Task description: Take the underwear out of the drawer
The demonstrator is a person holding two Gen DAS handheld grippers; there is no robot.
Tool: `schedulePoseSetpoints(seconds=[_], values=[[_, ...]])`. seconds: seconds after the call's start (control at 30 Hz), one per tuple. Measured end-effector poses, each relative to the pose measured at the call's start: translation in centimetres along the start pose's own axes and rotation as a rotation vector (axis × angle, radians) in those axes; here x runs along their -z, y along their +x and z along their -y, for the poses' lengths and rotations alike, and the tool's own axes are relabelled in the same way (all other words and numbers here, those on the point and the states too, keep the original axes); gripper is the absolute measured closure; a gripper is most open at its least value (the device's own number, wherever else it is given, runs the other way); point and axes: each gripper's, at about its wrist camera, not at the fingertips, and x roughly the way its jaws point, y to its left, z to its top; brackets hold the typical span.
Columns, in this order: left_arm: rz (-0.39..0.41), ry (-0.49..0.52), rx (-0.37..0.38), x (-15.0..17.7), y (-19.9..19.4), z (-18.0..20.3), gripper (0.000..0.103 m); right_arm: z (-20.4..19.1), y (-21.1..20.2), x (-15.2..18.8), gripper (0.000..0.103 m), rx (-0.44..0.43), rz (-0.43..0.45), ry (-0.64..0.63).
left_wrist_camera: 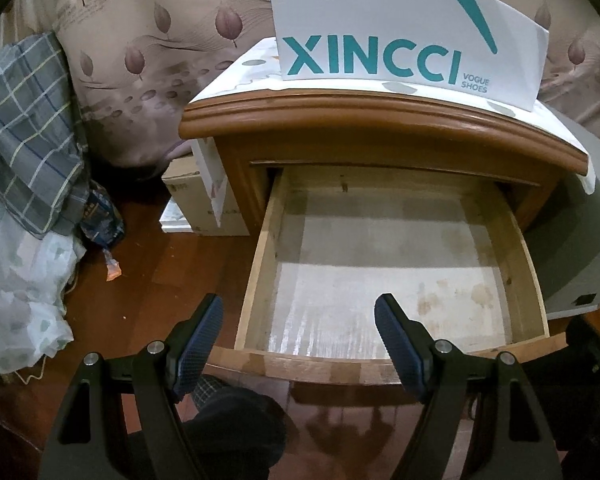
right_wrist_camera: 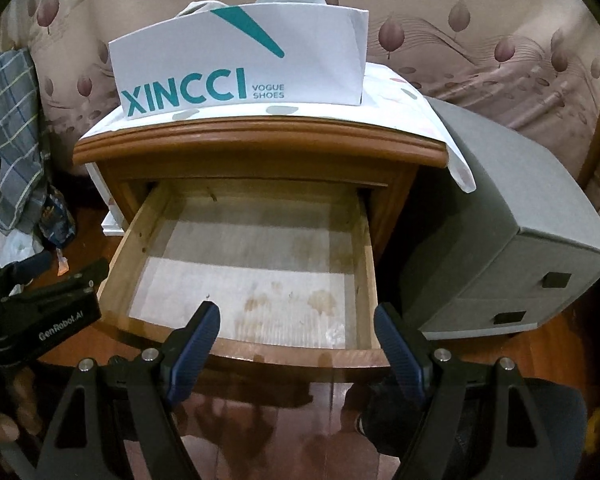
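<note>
Drawer [left_wrist_camera: 392,264] stands pulled out just beyond both pairs of fingers, its stained liner bare; underwear seems to be nowhere in either view. Left gripper [left_wrist_camera: 299,334] and right gripper [right_wrist_camera: 297,338] hang spread apart, gripping nothing, before the drawer's front edge.

drawer [left_wrist_camera: 392,276]: pulled out, open from above, floor bare | top edge of nightstand [left_wrist_camera: 380,132] overhangs the drawer's back part | grey box [right_wrist_camera: 516,240] stands just beside on right | cartons [left_wrist_camera: 204,208] on left | wood floor [left_wrist_camera: 148,280] in front is free
</note>
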Motion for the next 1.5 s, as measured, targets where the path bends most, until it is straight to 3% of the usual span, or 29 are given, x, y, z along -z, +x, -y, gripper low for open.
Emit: schedulePoseSetpoints(seconds=[0.6,1.5], values=[[-0.028,-0.029,0.044,0.0,0.4,-0.1,0.028,-0.9,0.8,0.8,0.022,-0.005,-0.031,-0.032],[-0.02,-0.009,0.03,0.0,0.6,0.2,0.028,-1.5,1.6,1.1,0.022,-0.021,-0.057,-0.059]])
